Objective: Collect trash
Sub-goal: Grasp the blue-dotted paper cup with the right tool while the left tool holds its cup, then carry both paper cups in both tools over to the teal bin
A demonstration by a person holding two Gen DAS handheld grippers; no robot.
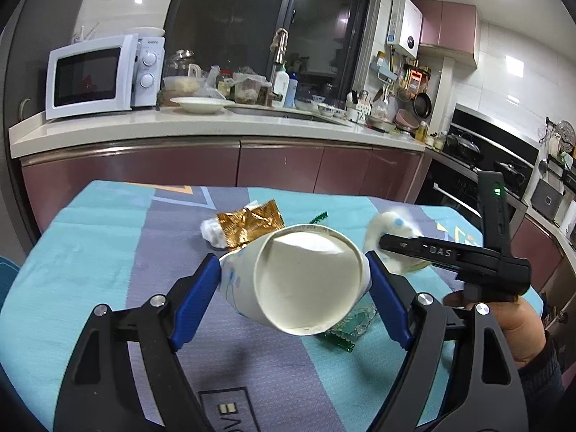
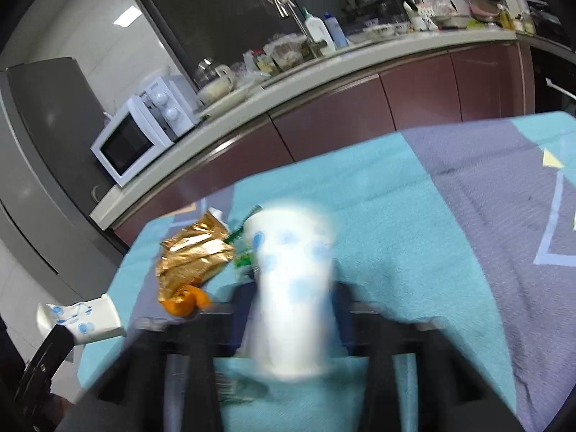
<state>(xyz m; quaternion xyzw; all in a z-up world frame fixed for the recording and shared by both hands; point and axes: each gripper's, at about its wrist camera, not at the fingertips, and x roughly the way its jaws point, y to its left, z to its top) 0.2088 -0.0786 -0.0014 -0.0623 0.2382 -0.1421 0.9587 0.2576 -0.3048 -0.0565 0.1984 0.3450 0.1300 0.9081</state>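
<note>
Left wrist view shows the left gripper (image 1: 295,280) clamped around a paper cup (image 1: 306,280) whose open mouth faces the camera, empty inside, above the table (image 1: 90,252). At two o'clock the right gripper (image 2: 291,309) pinches a second cup (image 2: 291,288), blurred; a gold wrapper (image 1: 248,223) lies at eleven o'clock.

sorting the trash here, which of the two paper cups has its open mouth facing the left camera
The paper cup in the left gripper: its open rim and white inside face that camera. The right gripper's cup is blurred.
</note>
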